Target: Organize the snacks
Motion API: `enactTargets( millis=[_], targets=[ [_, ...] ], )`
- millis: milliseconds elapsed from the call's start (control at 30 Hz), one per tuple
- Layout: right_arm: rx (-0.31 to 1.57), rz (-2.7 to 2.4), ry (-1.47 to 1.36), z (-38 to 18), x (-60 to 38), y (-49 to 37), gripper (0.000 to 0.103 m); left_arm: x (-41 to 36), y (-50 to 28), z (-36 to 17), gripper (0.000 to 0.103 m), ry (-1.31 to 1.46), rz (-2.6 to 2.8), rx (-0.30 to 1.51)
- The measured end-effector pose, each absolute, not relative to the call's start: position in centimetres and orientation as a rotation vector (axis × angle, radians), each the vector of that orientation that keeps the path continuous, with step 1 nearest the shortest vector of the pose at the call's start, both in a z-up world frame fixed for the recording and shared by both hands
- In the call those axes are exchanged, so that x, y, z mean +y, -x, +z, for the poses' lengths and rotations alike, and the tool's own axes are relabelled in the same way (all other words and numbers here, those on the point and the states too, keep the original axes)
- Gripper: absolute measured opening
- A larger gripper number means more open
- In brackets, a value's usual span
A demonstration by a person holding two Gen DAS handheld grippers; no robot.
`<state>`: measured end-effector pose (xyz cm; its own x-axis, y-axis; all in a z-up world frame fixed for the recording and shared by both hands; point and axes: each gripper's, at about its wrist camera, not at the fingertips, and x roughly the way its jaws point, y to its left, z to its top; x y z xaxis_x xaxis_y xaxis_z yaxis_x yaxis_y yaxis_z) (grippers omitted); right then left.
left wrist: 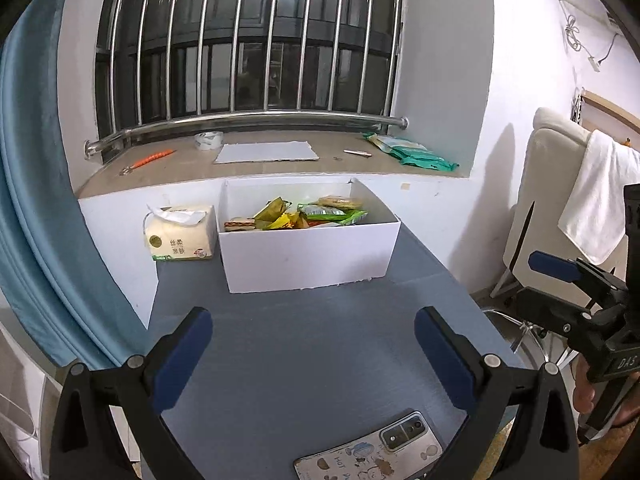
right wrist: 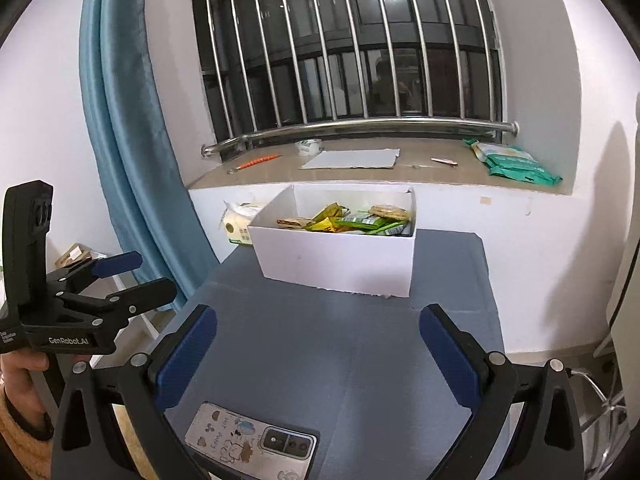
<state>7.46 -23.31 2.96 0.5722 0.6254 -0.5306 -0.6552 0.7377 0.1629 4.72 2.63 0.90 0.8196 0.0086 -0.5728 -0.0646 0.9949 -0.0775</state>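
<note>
A white open box (left wrist: 308, 256) (right wrist: 340, 260) stands at the far end of the grey-blue table and holds several wrapped snacks (left wrist: 304, 216) (right wrist: 352, 220) in green, yellow and brown wrappers. My left gripper (left wrist: 312, 344) is open and empty, held above the table in front of the box. My right gripper (right wrist: 318, 344) is open and empty too, to the right of the left one. The right gripper also shows at the right edge of the left wrist view (left wrist: 560, 276); the left gripper shows at the left of the right wrist view (right wrist: 136, 276).
A phone (left wrist: 372, 452) (right wrist: 252, 444) in a cartoon case lies at the table's near edge. A tissue pack (left wrist: 180, 236) (right wrist: 238, 224) stands left of the box. The windowsill (left wrist: 280, 168) holds tape, a card sheet, an orange tool and green packets (left wrist: 412, 152). A chair with a towel (left wrist: 600, 200) is at right.
</note>
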Motion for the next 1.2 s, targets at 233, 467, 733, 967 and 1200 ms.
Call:
enactTargets(
  millis=[233,467,733,967,1200],
  targets=[
    [0.608,0.751,0.059,2.75,-23.16,-7.23,0.103,2.58,-4.8,0.75,0.103,0.093,0.037,0.617],
    [0.612,0.752,0.065,2.63,-23.01,-7.26,0.103,2.47,-4.91,0.49,0.103,0.093,0.032,0.623],
    [0.614,0.753,0.066,2.53,-23.07,-7.1,0.103,2.38,-5.03,0.41,0.103,0.091,0.033,0.627],
    [0.617,0.753,0.067,2.46,-22.97,-7.09,0.103,2.34,-5.04,0.32,0.103,0.09,0.028,0.624],
    [0.621,0.752,0.07,2.45,-23.0,-7.04,0.103,2.34,-5.08,0.3,0.103,0.091,0.023,0.625]
  ],
)
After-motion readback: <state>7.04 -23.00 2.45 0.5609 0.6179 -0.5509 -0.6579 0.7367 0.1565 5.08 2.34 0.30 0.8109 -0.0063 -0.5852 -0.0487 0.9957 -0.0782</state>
